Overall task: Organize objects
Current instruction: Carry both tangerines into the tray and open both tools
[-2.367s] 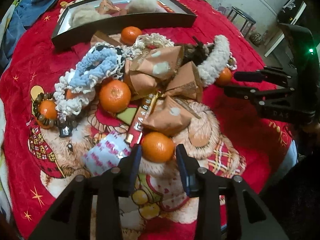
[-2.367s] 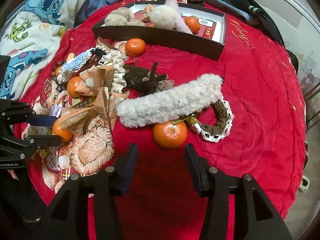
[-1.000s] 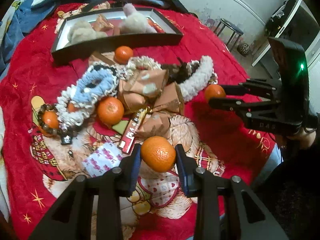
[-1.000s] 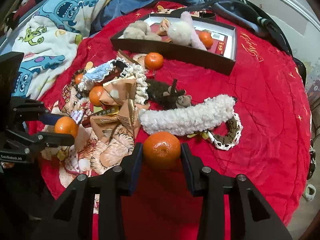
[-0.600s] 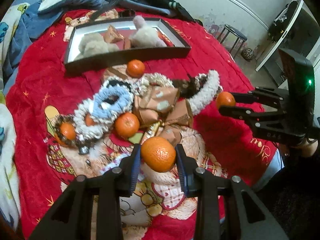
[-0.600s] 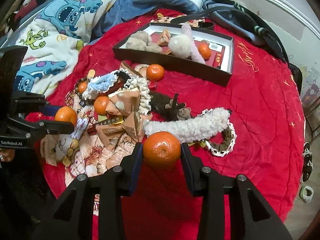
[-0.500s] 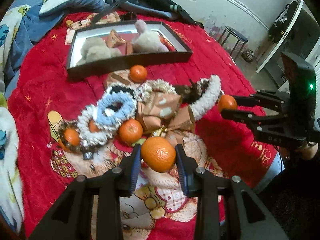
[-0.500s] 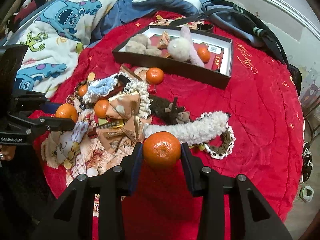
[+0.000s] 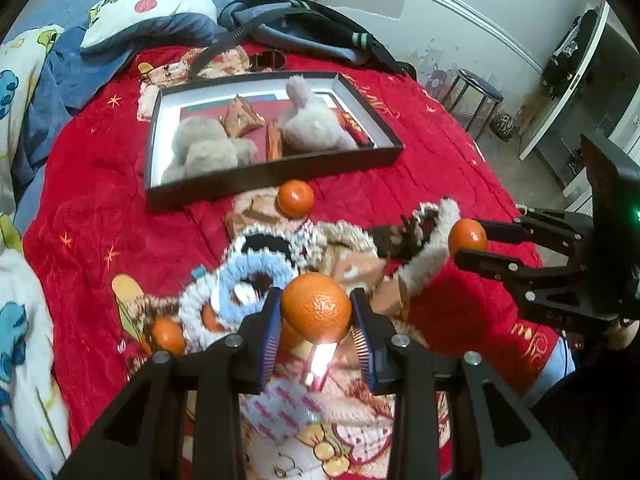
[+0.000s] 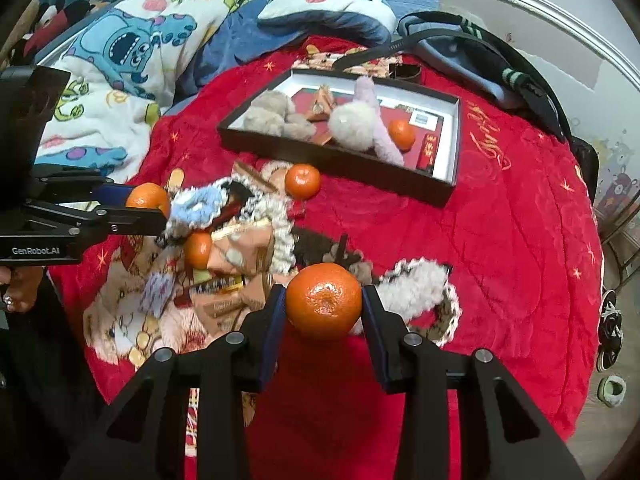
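The left gripper (image 9: 316, 320) pinches a mandarin (image 9: 316, 306) between its two fingers, up in the air over the red blanket (image 9: 100, 208). The right gripper (image 10: 323, 312) pinches another mandarin (image 10: 323, 300) the same way, above the blanket too. Far back sits a dark box (image 10: 436, 194) with plush toys (image 10: 356, 124) and one more mandarin (image 10: 401, 133) inside. A loose mandarin (image 10: 302, 181) lies just in front of the box, next to a pile of fuzzy scrunchies (image 10: 200, 204) and brown wrapped snacks (image 10: 236, 256).
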